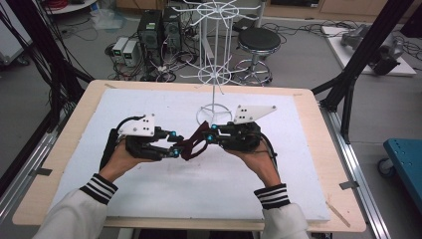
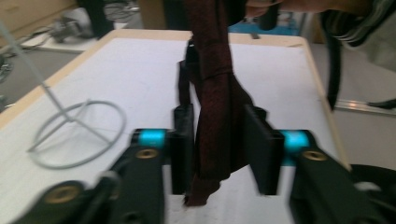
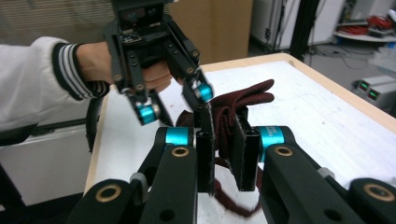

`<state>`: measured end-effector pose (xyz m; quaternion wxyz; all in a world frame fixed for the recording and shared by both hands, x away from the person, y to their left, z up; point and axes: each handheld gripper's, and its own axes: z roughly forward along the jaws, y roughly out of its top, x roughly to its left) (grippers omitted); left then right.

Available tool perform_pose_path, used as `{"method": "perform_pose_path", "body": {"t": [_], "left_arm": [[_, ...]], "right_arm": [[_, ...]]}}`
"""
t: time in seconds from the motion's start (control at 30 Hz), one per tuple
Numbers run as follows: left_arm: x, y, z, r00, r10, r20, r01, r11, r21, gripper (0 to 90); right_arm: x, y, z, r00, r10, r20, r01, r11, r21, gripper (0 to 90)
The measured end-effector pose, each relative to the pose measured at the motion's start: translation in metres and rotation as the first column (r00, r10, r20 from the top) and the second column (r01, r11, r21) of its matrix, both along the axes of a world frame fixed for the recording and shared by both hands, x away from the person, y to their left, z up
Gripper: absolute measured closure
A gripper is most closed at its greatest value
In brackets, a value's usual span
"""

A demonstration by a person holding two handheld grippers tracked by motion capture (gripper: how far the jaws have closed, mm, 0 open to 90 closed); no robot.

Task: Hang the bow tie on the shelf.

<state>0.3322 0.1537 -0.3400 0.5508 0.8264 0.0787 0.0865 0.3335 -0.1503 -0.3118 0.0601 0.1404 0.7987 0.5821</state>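
A dark red knitted cloth (image 1: 191, 145) hangs between my two grippers over the white board (image 1: 149, 194). My right gripper (image 1: 209, 133) comes in from the right. In the right gripper view its pads (image 3: 243, 149) press on a fold of the cloth (image 3: 243, 100), so the right gripper (image 3: 224, 140) is shut on it. My left gripper (image 1: 175, 144) faces it from the left. In the left gripper view the cloth (image 2: 217, 93) dangles loosely down between the left gripper (image 2: 218, 149), whose jaws stand apart. The left gripper (image 3: 175, 103) also appears across the cloth in the right gripper view.
A white wire display stand (image 1: 214, 59) rises just behind the grippers, its ring base (image 1: 214, 113) on the board; the base ring (image 2: 77, 135) lies left of the jaws. The wooden table edge (image 1: 318, 149) frames the board. A stool (image 1: 259, 40) and computers stand beyond.
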Motion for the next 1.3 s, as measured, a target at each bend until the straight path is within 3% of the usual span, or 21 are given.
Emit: {"method": "perform_pose_path", "body": {"t": [0.07, 0.1, 0.13, 0.2, 0.23, 0.27, 0.33, 0.37, 0.43, 0.67, 0.93, 1.07, 1.3], "left_arm": [[0.002, 0.0, -0.001, 0.9993, 0.02, -0.032, -0.021, 0.9996, -0.019, 40.8], [0.003, 0.001, -0.001, 0.9969, 0.055, -0.056, -0.056, 0.9982, -0.018, 30.4], [0.004, 0.001, -0.001, 0.9941, 0.095, -0.052, -0.096, 0.9953, -0.013, 19.7], [0.007, 0.003, -0.002, 0.9918, 0.113, -0.06, -0.115, 0.993, -0.026, 15.9], [0.008, 0.004, -0.001, 0.9906, 0.126, -0.054, -0.128, 0.9912, -0.036, 3.8], [0.007, 0.005, -0.001, 0.9851, 0.167, -0.041, -0.169, 0.9848, -0.041, 1.7], [0.005, 0.009, 0.0, 0.9791, 0.203, -0.003, -0.203, 0.9745, -0.096, 1.7], [0.004, 0.012, -0.001, 0.9728, 0.231, 0.014, -0.228, 0.9668, -0.115, 1.7], [0.004, 0.018, -0.004, 0.973, 0.231, -0.006, -0.23, 0.9672, -0.108, 1.7], [-0.002, 0.047, -0.016, 0.9563, 0.291, -0.023, -0.292, 0.9476, -0.13, 1.7], [-0.014, 0.08, -0.024, 0.9387, 0.345, -0.01, -0.342, 0.9267, -0.156, 1.7], [-0.021, 0.091, -0.026, 0.9311, 0.364, 0.015, -0.355, 0.9152, -0.19, 1.7], [-0.028, 0.102, -0.031, 0.9251, 0.379, 0.026, -0.365, 0.9051, -0.219, 1.7]], "right_arm": [[0.0, -0.002, 0.001, 0.9999, -0.01, -0.011, 0.01, 0.9999, 0.01, 82.3], [0.0, -0.004, 0.001, 0.9998, -0.016, -0.01, 0.016, 0.9998, 0.013, 82.3], [0.0, -0.005, 0.002, 0.9995, -0.027, -0.014, 0.027, 0.9995, 0.018, 82.2], [0.0, -0.006, 0.002, 0.9994, -0.029, -0.018, 0.03, 0.9992, 0.026, 82.2], [0.001, -0.008, 0.002, 0.999, -0.04, -0.022, 0.041, 0.9987, 0.029, 82.3], [0.0, -0.009, 0.003, 0.9986, -0.049, -0.019, 0.049, 0.9985, 0.024, 82.3], [0.0, -0.011, 0.003, 0.9982, -0.056, -0.019, 0.057, 0.998, 0.028, 82.3], [0.0, -0.012, 0.004, 0.9979, -0.062, -0.017, 0.063, 0.9976, 0.03, 82.2], [0.0, -0.013, 0.004, 0.9978, -0.065, -0.011, 0.066, 0.9973, 0.034, 82.3], [0.0, -0.02, 0.006, 0.995, -0.1, -0.004, 0.1, 0.9935, 0.054, 82.2], [0.002, -0.029, 0.007, 0.9897, -0.143, 0.002, 0.143, 0.9873, 0.07, 82.3], [0.002, -0.031, 0.008, 0.9879, -0.155, 0.002, 0.155, 0.9857, 0.067, 82.3], [0.004, -0.035, 0.011, 0.9826, -0.186, 0.006, 0.185, 0.9806, 0.064, 82.3]]}}
